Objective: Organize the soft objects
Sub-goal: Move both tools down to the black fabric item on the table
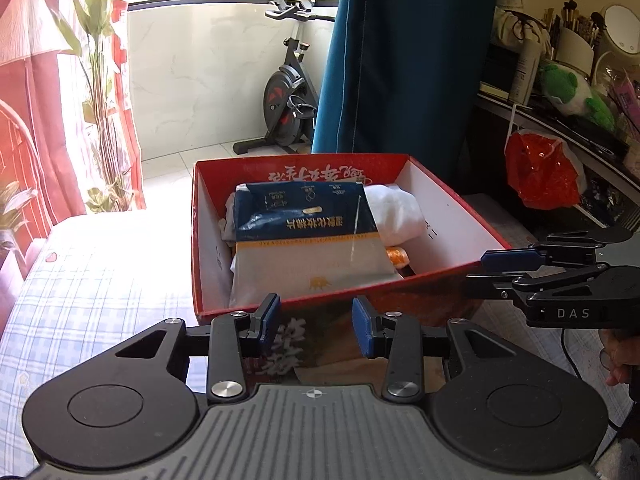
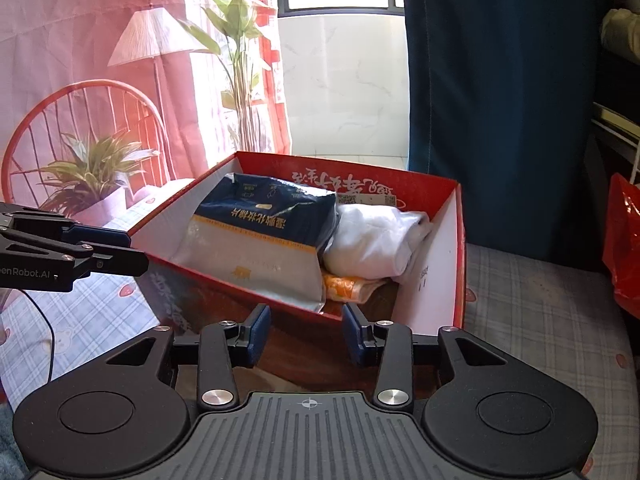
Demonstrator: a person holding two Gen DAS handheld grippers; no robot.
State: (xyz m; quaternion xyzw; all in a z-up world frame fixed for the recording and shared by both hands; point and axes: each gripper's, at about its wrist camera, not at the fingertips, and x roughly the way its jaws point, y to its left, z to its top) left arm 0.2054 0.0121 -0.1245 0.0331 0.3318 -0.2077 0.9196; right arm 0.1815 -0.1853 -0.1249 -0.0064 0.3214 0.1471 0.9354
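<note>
A red cardboard box (image 1: 448,184) (image 2: 459,240) with white inner walls sits on the checked bedsheet. Inside it lies a blue-and-white soft pack (image 1: 308,240) (image 2: 260,240), with a folded white cloth (image 1: 400,212) (image 2: 372,240) to its right and an orange patterned cloth (image 1: 396,258) (image 2: 352,286) partly hidden under both. My left gripper (image 1: 316,320) (image 2: 136,252) hangs open just before the box's near wall, with nothing between its pads. My right gripper (image 2: 306,328) (image 1: 478,270) is open at the near right corner and holds nothing.
The checked sheet (image 1: 100,288) (image 2: 540,300) stretches left and right of the box. A red plastic bag (image 1: 540,168) hangs off a cluttered desk with a green plush toy (image 1: 572,92) on it. Beyond stand a blue curtain (image 2: 500,80), an exercise bike (image 1: 288,96), plants and a lamp.
</note>
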